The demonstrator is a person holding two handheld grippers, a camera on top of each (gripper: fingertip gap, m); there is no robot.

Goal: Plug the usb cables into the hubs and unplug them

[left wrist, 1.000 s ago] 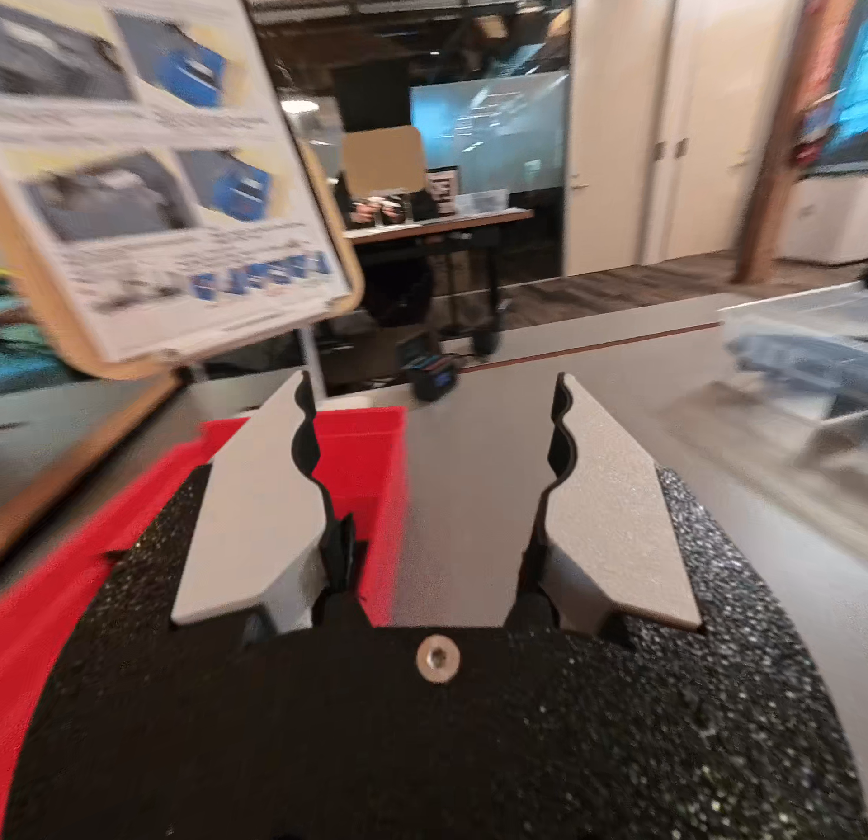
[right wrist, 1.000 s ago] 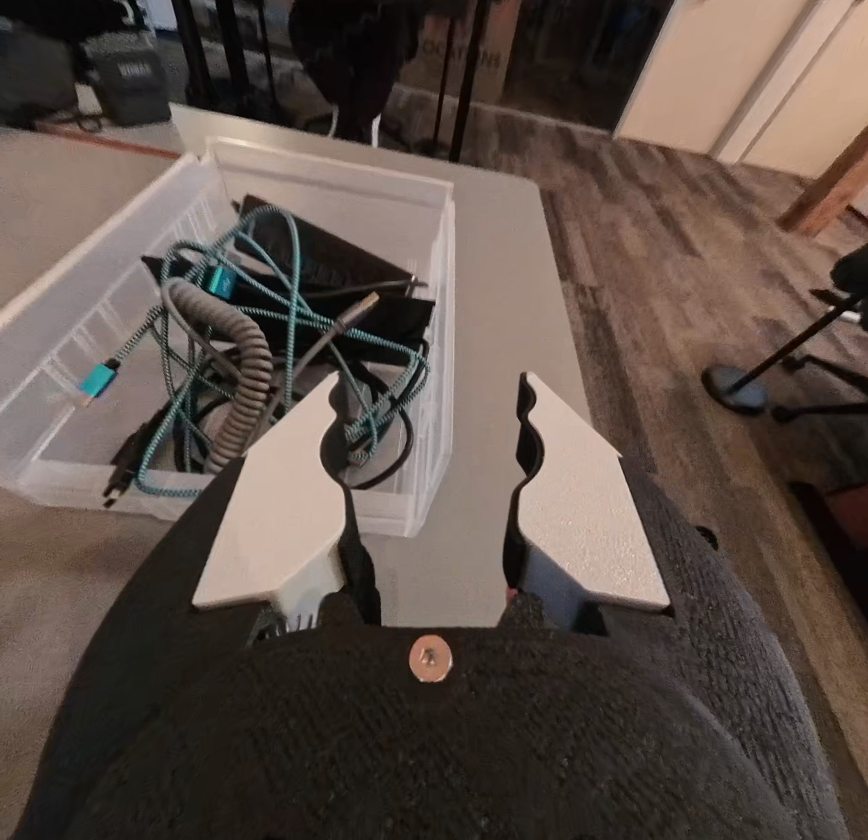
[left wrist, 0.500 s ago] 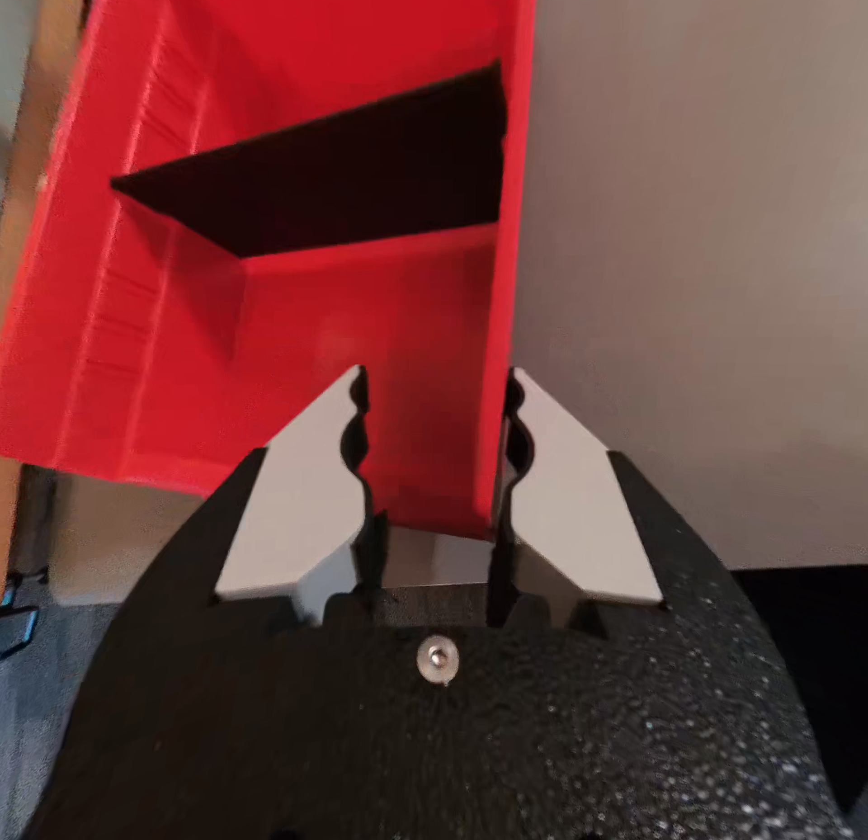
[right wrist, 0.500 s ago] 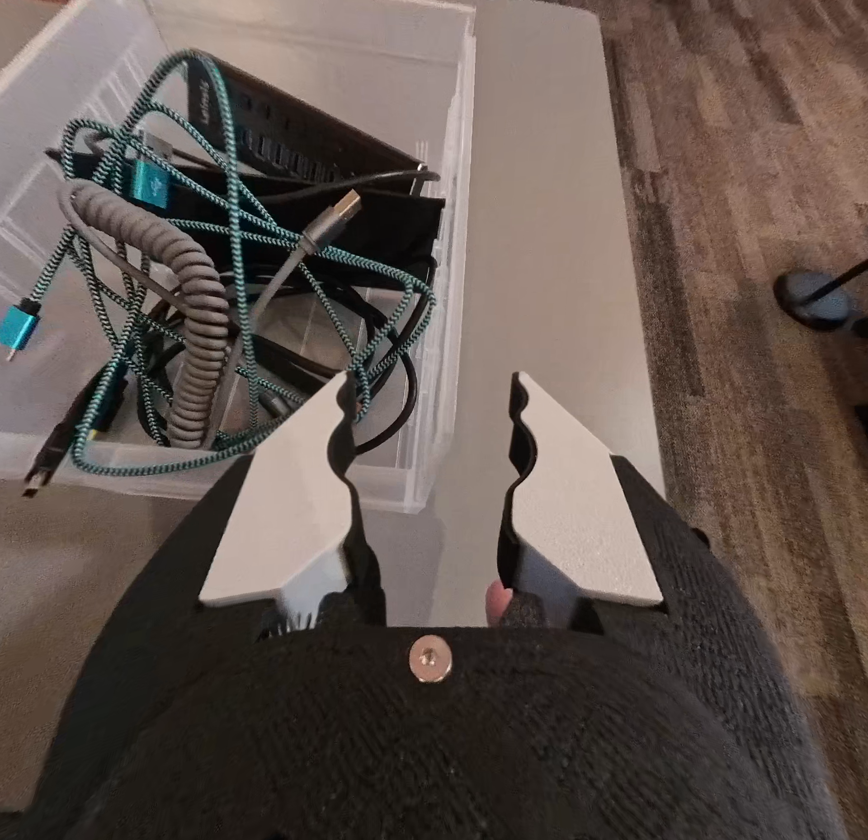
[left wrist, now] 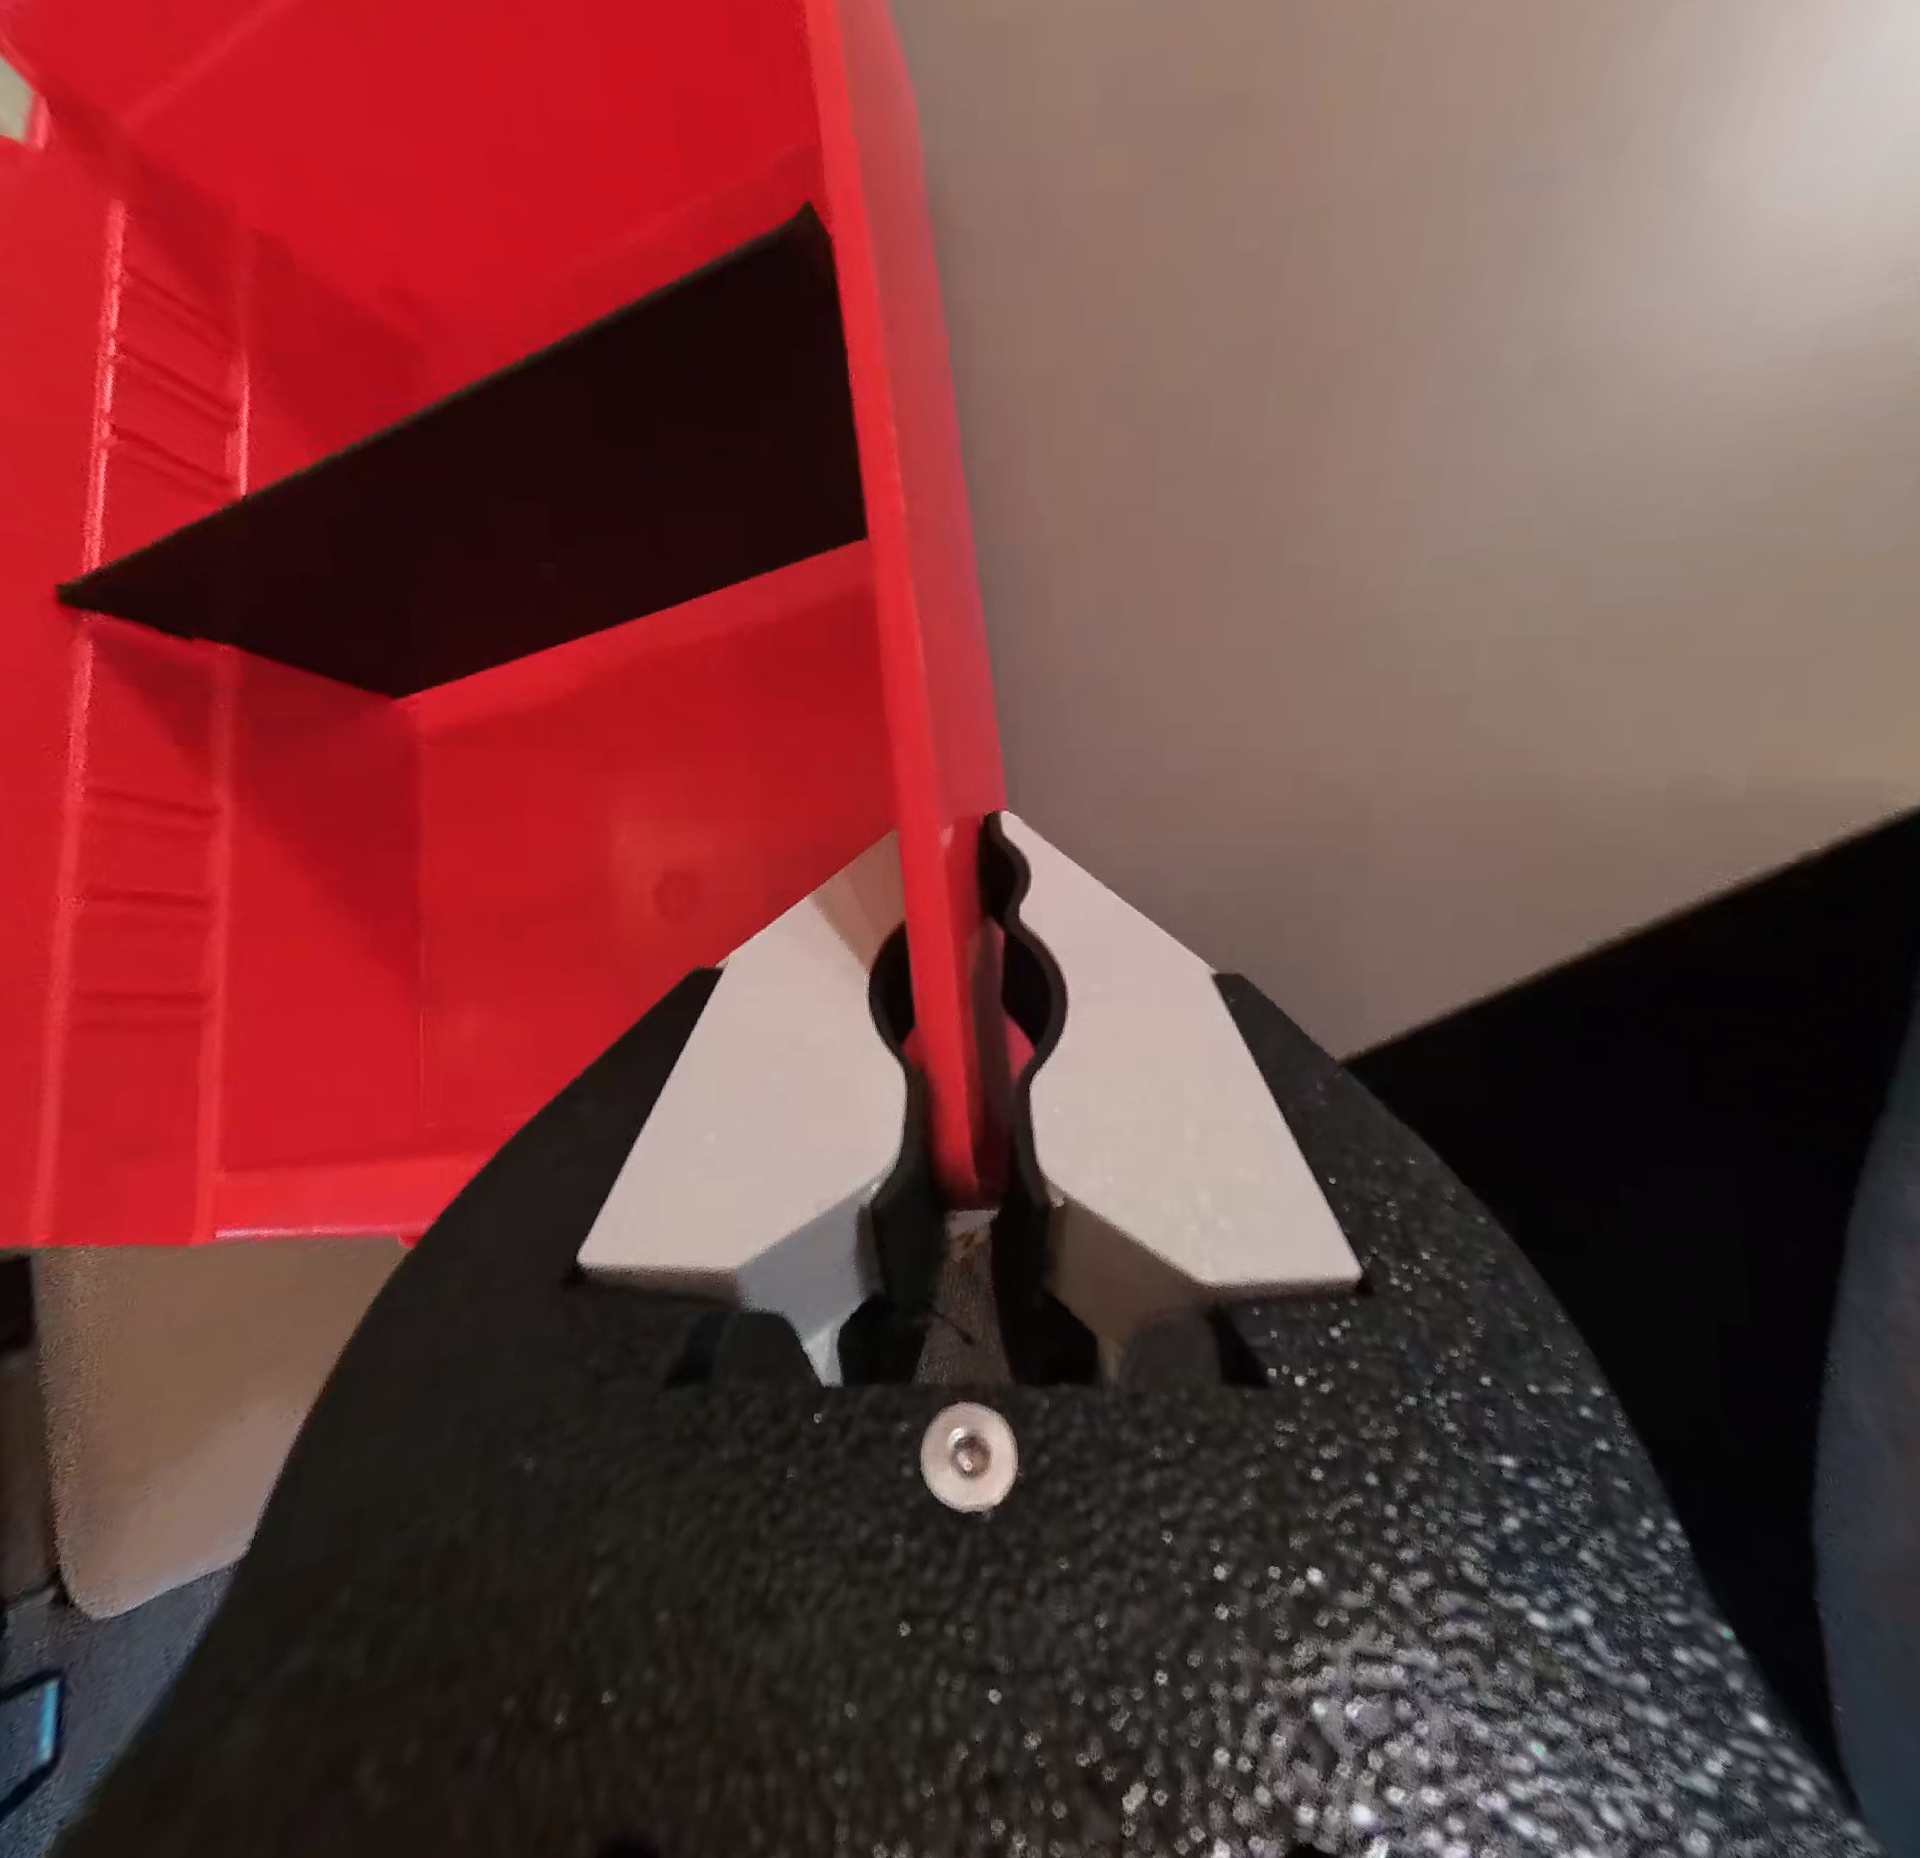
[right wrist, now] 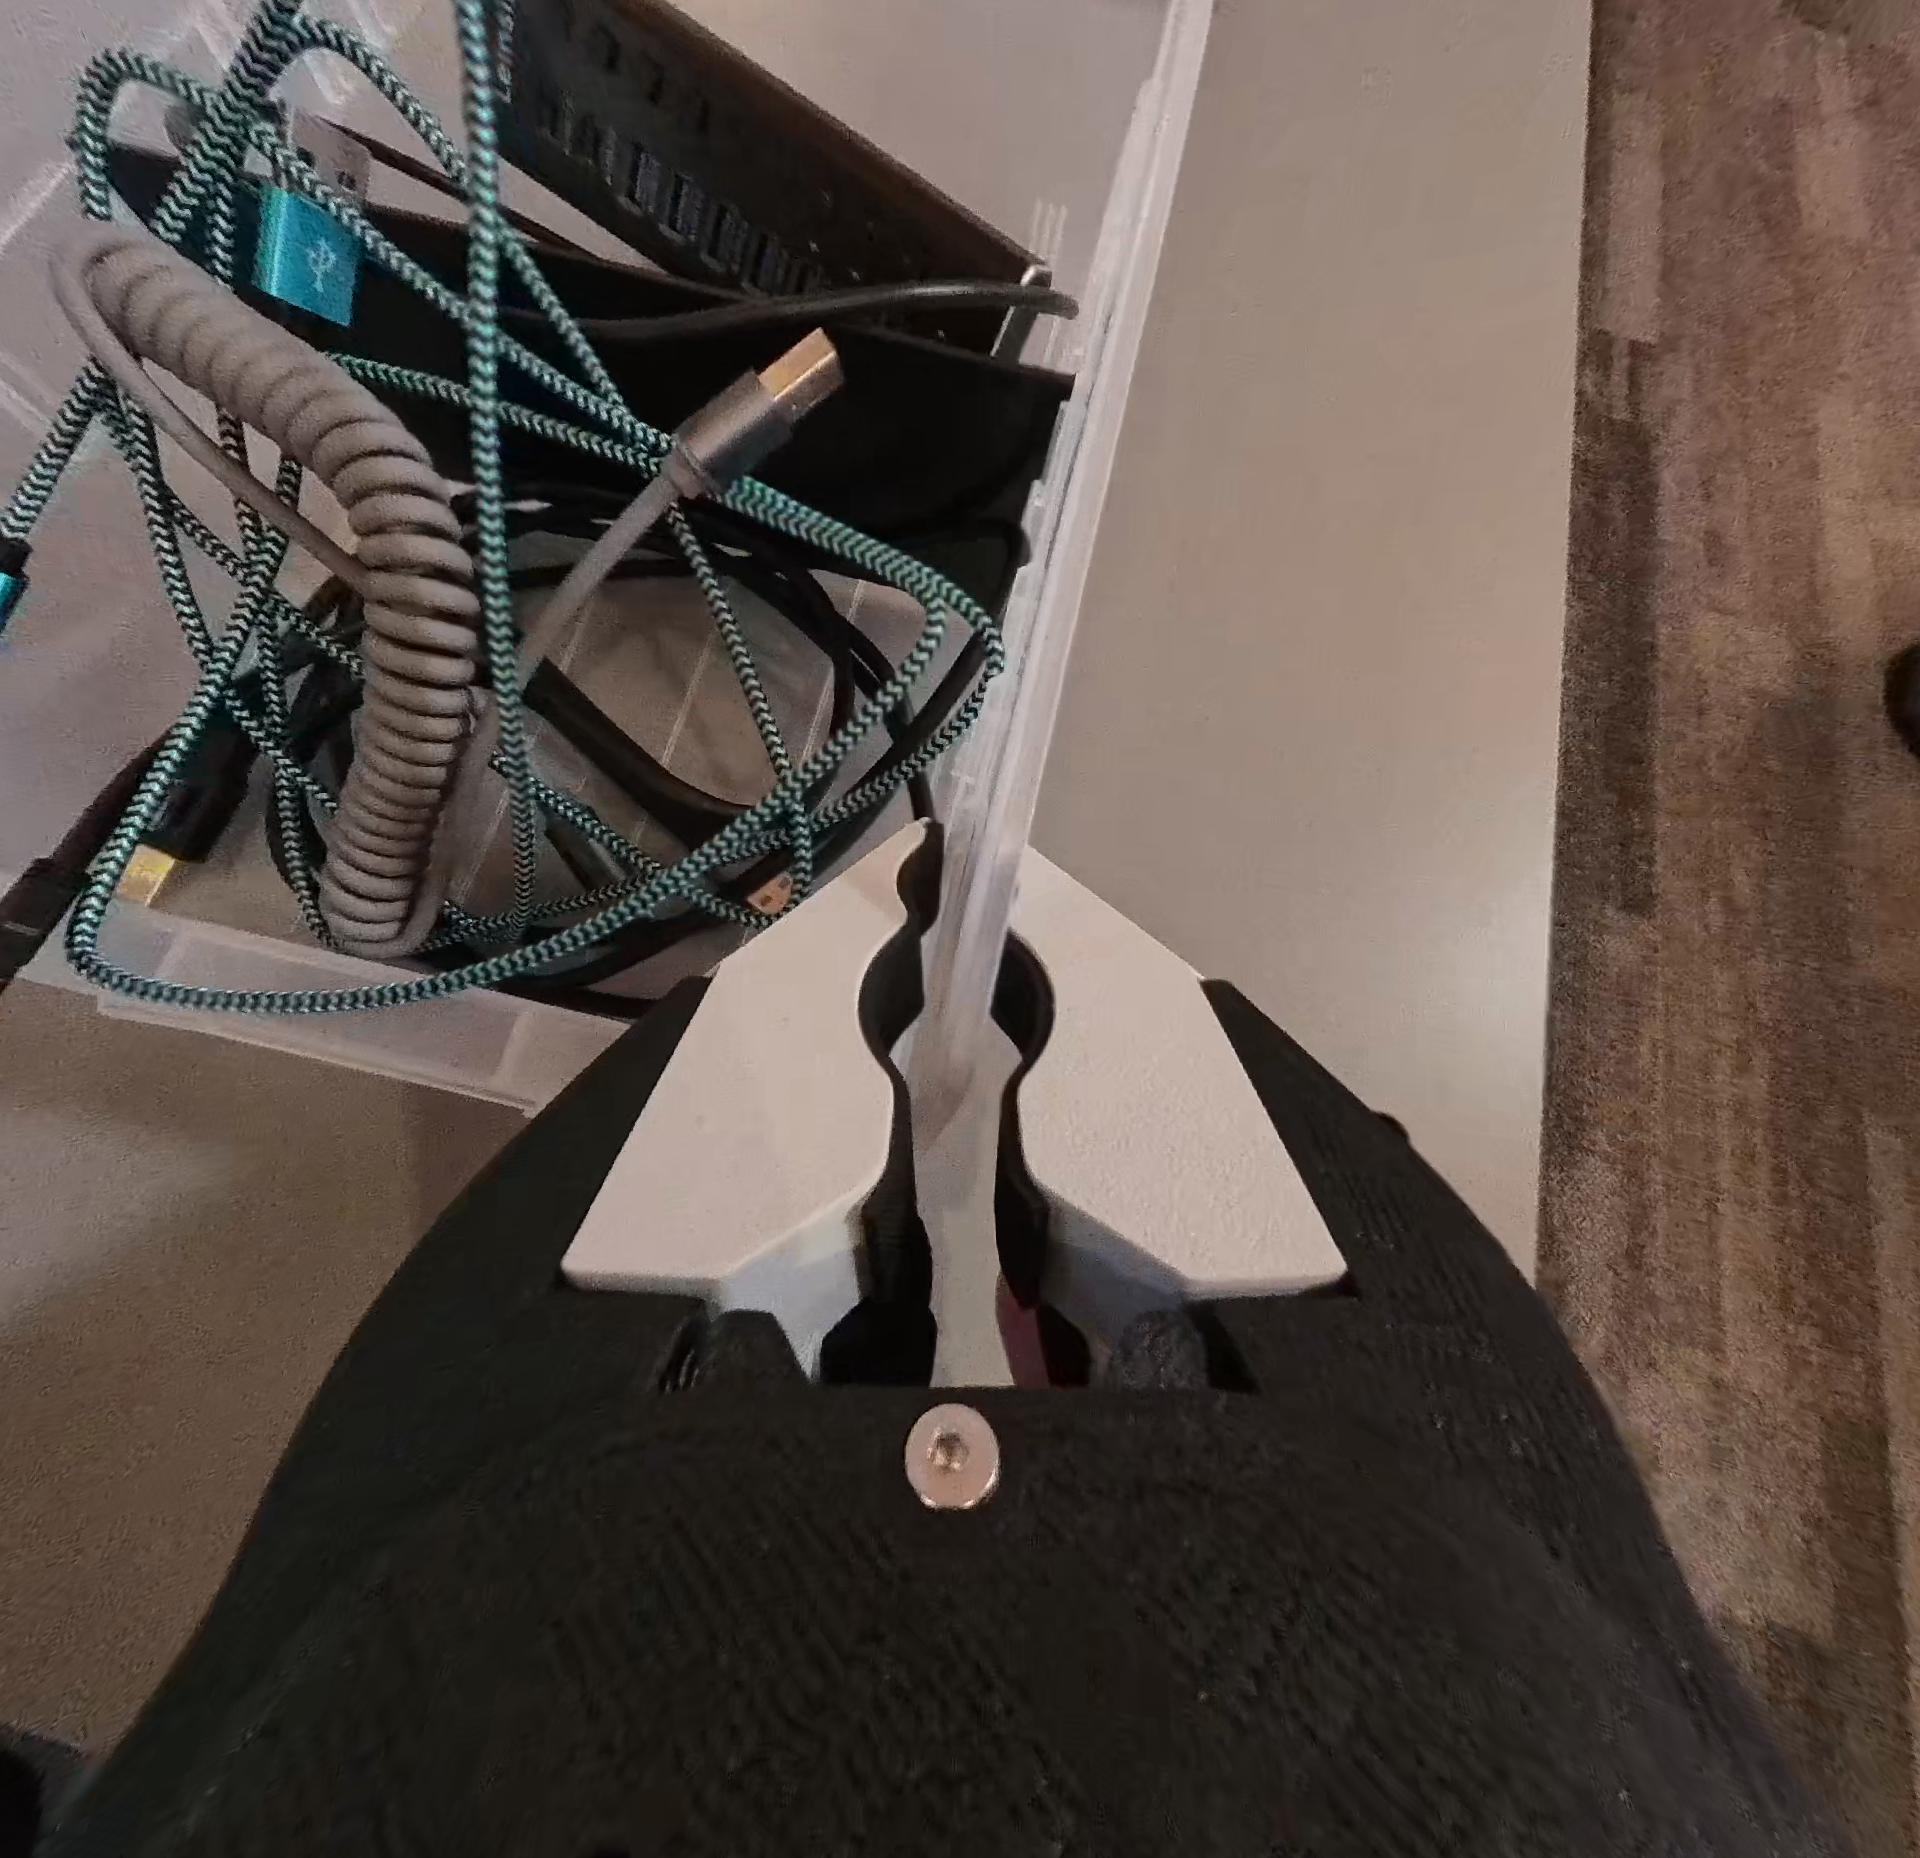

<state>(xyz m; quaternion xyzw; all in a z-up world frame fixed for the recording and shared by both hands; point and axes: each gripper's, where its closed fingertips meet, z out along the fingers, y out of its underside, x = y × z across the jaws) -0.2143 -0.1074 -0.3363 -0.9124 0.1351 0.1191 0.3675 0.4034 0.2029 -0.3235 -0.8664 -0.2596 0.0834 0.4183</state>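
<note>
The left gripper (left wrist: 951,987) is clamped on the right wall of a red bin (left wrist: 488,873): one finger sits inside the bin, the other outside, and the thin red wall runs up between them from the base of the jaws past the tips. A black divider (left wrist: 488,520) crosses the bin ahead of the fingers and to their left, splitting it into a near and a far compartment; both look bare. To the right of the fingers lies the pale table (left wrist: 1403,406).

The right gripper (right wrist: 966,967) is closed on the right wall of a clear bin (right wrist: 1101,437) in the same way, the inner finger inside, the outer one outside, the see-through wall pinched between them. Left of and ahead of the fingers, inside this bin, lie the task's things in a tangle: teal braided cables (right wrist: 831,551), a grey coiled cable (right wrist: 405,582), a grey cable ending in a bare USB plug (right wrist: 790,380), thin black cables (right wrist: 665,759), and beyond them two black hubs (right wrist: 748,208), one leaning over the other. No plug visibly sits in a hub port. Right of the fingers is table (right wrist: 1351,458), then wood floor (right wrist: 1745,665).
</note>
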